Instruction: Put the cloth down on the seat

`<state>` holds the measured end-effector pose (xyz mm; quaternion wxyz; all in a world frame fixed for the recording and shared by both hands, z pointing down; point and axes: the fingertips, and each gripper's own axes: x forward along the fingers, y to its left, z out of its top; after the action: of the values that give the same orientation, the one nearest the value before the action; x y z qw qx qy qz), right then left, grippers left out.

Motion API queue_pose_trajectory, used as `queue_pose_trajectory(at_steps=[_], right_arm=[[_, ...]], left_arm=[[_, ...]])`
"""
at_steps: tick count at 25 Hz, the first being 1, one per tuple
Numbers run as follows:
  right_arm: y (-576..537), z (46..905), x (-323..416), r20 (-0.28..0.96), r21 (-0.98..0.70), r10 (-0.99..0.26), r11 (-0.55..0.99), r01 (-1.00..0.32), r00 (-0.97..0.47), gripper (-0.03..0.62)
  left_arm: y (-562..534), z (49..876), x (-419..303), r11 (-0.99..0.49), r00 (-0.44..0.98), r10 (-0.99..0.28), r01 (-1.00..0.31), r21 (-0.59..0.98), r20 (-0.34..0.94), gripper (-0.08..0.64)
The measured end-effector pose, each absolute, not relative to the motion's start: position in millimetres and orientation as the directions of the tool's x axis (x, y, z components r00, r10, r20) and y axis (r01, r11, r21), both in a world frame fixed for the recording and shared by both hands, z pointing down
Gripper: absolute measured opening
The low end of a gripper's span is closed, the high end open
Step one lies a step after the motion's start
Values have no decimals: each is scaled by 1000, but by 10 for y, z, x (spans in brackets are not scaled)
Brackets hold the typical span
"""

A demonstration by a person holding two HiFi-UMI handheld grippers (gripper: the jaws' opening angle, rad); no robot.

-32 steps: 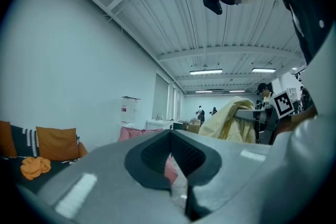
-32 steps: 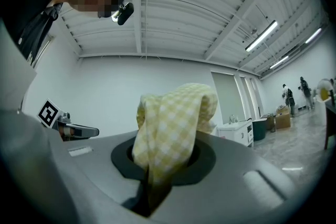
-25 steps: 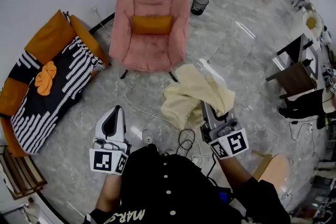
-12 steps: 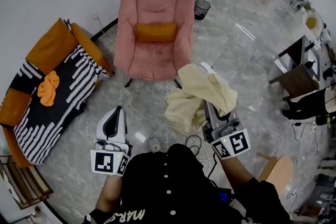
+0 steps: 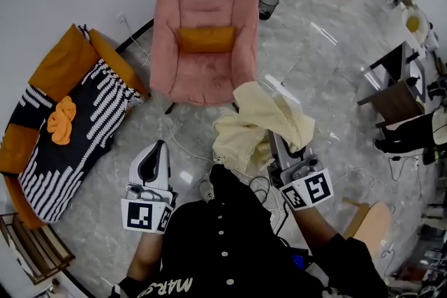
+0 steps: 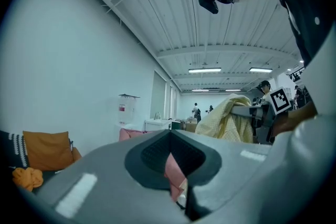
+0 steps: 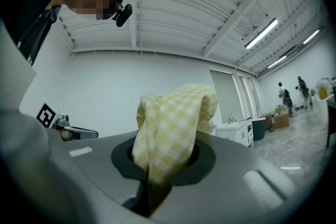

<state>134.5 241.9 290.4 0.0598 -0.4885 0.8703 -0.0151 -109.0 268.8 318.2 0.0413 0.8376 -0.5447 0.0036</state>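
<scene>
Right tool (image 7: 152,186) clenched on a yellow checked cloth (image 5: 262,118), which hangs bunched from its jaws above the marble floor (image 5: 328,80), just before the front edge of the pink armchair (image 5: 202,73) and not on its seat. Left tool (image 5: 155,150) closed on nothing, jaws together. An orange cushion (image 5: 207,38) rests against the chair back.

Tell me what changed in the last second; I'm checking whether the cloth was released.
The right gripper, carrying the yellow checked cloth, has edged slightly nearer the pink armchair as the person steps forward. Nothing was let go: the cloth stays clamped in its jaws, not yet on the seat. The left gripper stays shut and empty.
</scene>
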Motion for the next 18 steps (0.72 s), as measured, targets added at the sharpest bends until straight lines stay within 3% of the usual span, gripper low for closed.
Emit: queue_pose_trajectory(at_steps=[18], right_arm=[[1091,2852,1145,-97,-71,-836,547,-834,-540,78]], left_arm=[[1460,3237,-1268,-374,378,-924,-924,83,55,0]])
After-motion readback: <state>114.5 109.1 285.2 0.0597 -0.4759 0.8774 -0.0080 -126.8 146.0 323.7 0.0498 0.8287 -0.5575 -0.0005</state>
